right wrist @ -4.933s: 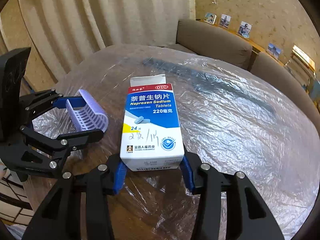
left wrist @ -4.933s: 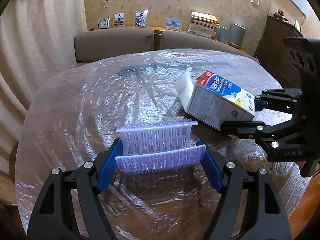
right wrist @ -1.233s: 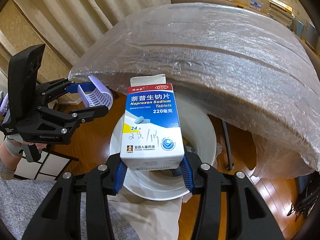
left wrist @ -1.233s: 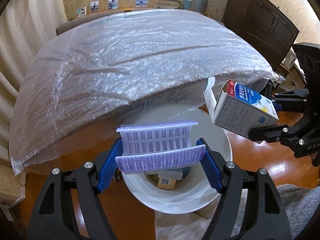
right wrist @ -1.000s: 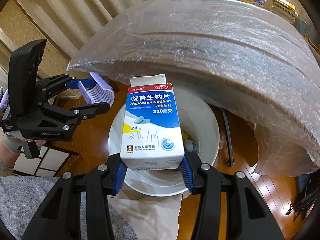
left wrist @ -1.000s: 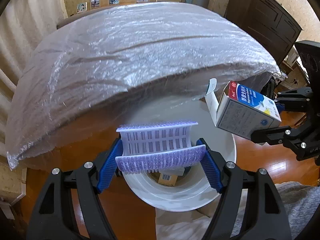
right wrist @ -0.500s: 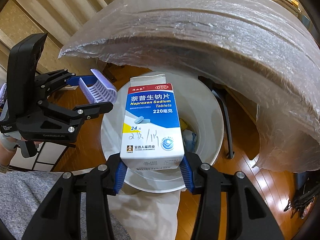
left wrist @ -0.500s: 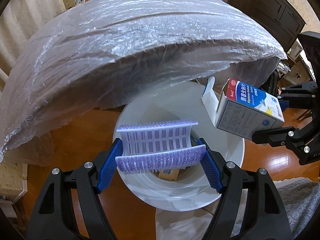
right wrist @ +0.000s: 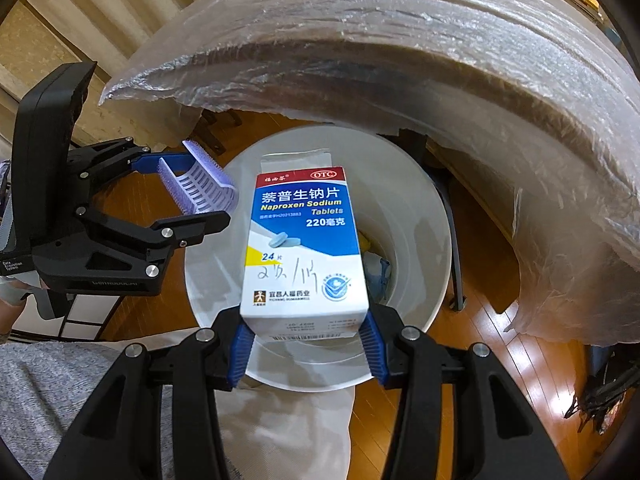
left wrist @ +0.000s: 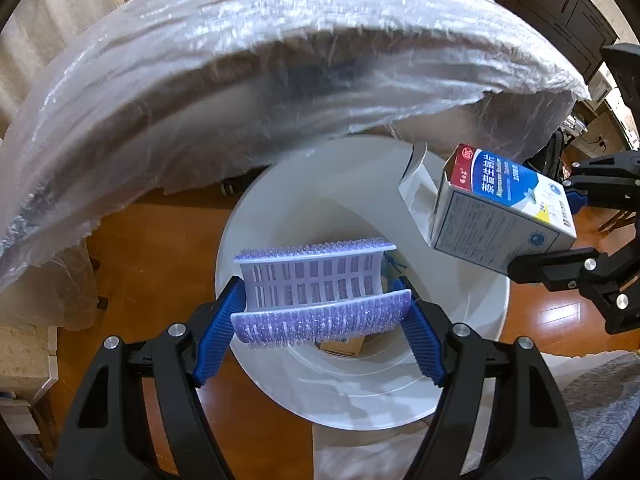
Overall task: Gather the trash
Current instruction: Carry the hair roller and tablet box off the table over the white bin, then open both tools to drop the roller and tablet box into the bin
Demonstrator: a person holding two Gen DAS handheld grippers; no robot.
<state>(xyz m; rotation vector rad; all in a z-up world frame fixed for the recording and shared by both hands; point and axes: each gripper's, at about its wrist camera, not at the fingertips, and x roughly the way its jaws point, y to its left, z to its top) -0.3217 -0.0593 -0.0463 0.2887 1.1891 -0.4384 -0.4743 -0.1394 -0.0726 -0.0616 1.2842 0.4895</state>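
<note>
My left gripper (left wrist: pixel 320 320) is shut on a purple plastic hair roller (left wrist: pixel 316 288) and holds it over the open white trash bin (left wrist: pixel 280 208). It also shows in the right wrist view (right wrist: pixel 192 208), with the roller (right wrist: pixel 200 188) over the bin's left rim. My right gripper (right wrist: pixel 306 344) is shut on a blue and white medicine box (right wrist: pixel 304 248) with its top flap open, above the bin (right wrist: pixel 416 208). The box (left wrist: pixel 496 216) hangs over the bin's right rim in the left wrist view. Some trash lies at the bin's bottom.
The round table under crinkled plastic sheet (left wrist: pixel 240 60) overhangs the bin's far side. The bin stands on a wooden floor (left wrist: pixel 160 248). A grey rug (left wrist: pixel 600 420) and a white cloth (right wrist: pixel 288 432) lie near the bin. A dark cabinet (left wrist: pixel 560 8) stands far right.
Both grippers have moved down and forward from the table's edge to over the bin, each still holding its item. The bin now fills the middle of both views.
</note>
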